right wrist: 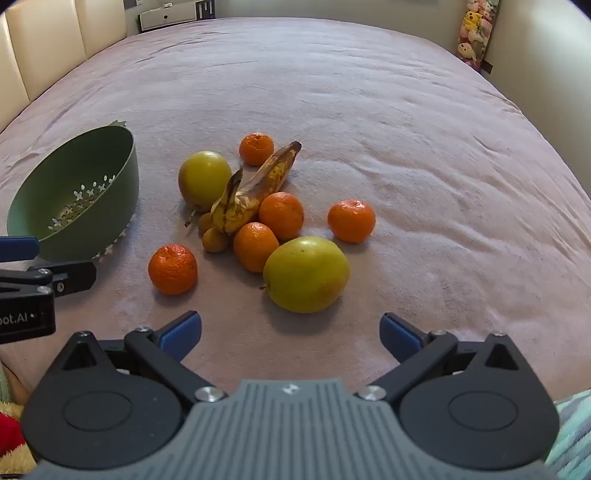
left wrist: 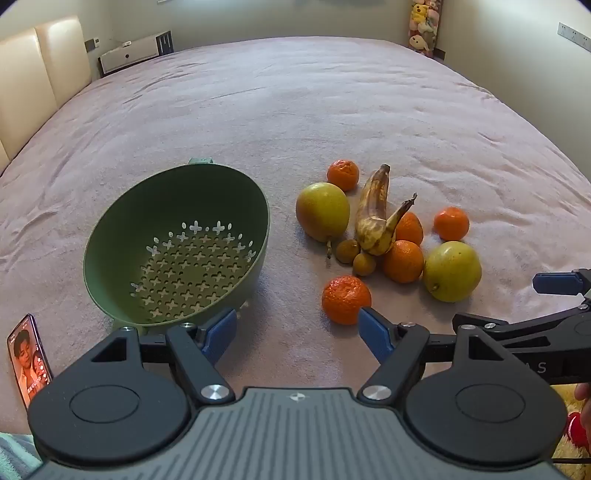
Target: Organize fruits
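A green colander (left wrist: 177, 243) lies tilted and empty on a pink blanket; it also shows at the left of the right wrist view (right wrist: 74, 199). To its right lies a heap of fruit: two yellow-green apples (left wrist: 323, 211) (right wrist: 306, 274), a browned banana (left wrist: 375, 212) (right wrist: 255, 192), several mandarins (left wrist: 346, 299) (right wrist: 172, 268) and two small brown fruits (left wrist: 347, 251). My left gripper (left wrist: 297, 330) is open and empty, just short of the nearest mandarin. My right gripper (right wrist: 290, 332) is open and empty, just short of the near apple.
A phone (left wrist: 27, 358) with a lit screen lies at the near left of the bed. The pink blanket (left wrist: 295, 103) stretches far behind the fruit. A headboard (left wrist: 44, 66) stands at the left, plush toys (left wrist: 423, 26) in the far corner.
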The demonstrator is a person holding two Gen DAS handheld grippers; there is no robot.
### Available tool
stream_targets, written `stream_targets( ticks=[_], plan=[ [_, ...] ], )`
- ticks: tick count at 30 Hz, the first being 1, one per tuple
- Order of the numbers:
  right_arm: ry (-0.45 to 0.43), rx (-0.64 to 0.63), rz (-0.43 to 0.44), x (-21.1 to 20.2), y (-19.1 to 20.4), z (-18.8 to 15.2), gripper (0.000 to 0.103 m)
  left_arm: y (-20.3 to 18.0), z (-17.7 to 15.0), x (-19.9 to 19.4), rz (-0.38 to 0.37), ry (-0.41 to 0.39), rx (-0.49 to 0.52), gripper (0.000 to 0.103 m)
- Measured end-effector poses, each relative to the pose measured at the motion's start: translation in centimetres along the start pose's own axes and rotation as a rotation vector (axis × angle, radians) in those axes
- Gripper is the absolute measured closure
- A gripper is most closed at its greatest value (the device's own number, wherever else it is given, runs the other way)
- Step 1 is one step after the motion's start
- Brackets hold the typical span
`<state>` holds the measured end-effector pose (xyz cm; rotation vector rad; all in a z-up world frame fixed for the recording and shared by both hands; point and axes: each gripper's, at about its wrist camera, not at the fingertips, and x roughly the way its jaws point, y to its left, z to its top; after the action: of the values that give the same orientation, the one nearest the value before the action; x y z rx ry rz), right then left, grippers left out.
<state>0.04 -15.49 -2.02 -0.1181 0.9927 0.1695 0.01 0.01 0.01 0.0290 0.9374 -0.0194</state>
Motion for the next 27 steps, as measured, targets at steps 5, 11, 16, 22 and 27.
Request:
stream_targets(
  ticks=[5, 11, 16, 22, 27],
  plan=[
    [0.001, 0.005, -0.001, 0.0, -0.24, -0.02, 0.004, 0.12, -0.04, 0.08, -0.002, 0.002, 0.003, 0.015],
    [0.003, 0.013, 0.003, -0.09, -0.79, -0.1, 0.004, 0.0, 0.15, 0.22, 0.008, 0.003, 0.011, 0.015],
    [0.006, 0.015, 0.006, 0.14, -0.31, 0.03, 0.004, -0.05, 0.14, 0.25, 0.008, 0.003, 0.015, 0.015],
    [0.01, 0.025, 0.003, 0.26, -0.34, 0.04, 0.004, -0.04, -0.07, 0.19, 0.009, 0.0, 0.016, 0.015],
    [0.01, 0.026, 0.003, 0.27, -0.42, -0.03, 0.004, -0.17, -0.03, 0.08, 0.011, 0.0, 0.019, 0.015]
  ],
)
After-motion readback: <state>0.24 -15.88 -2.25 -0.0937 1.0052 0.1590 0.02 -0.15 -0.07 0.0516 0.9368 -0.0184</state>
